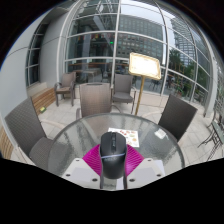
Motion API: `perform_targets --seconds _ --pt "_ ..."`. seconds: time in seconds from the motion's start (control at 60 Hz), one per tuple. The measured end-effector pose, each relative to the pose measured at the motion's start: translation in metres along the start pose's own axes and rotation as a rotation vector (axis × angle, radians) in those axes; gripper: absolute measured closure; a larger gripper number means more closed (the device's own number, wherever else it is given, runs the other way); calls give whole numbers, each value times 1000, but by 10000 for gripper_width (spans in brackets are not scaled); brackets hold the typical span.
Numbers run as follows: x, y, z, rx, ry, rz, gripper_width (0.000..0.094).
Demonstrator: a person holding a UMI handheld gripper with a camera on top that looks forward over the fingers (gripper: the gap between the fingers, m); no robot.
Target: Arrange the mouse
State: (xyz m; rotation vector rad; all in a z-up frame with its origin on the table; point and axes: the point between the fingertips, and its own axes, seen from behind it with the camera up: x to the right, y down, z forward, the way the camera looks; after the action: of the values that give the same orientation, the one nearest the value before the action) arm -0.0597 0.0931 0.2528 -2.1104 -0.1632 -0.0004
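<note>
Item: mouse [112, 155], dark grey, lying on a pink mat [129, 155] at the middle of a round glass tabletop [72, 135]. Hand-held gripper: fingers not distinguishable in view; cannot tell how far apart they stood or whether they held the mouse. Surroundings: chairs [95, 100], signboard [144, 66], glazed building front. Progress, as judged: mouse appeared placed on mat; only final straightening or release possibly remained.

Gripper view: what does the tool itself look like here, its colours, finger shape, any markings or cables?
Little of the tool shows. Its two fingers carry magenta pads with a fine ridged or gridded texture. The finger bodies below look dark. No cables, markings, hand or sleeve are visible.
</note>
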Motion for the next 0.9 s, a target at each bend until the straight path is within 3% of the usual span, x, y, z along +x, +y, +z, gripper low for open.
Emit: perform_targets --seconds 0.083,0.2,0.417,0.617,0.667,0.867,0.9 --pt "56 -39 -10 53 34 15 671" --pt "116 5 9 49 85 36 673" --pt "177 163 81 -216 85 77 667" --pt "154 251 120 -338 2 125 664" --pt "155 251 127 -302 7 124 625" --pt "156 253 127 -309 27 108 454" --pt "159 254 126 -318 42 108 386"
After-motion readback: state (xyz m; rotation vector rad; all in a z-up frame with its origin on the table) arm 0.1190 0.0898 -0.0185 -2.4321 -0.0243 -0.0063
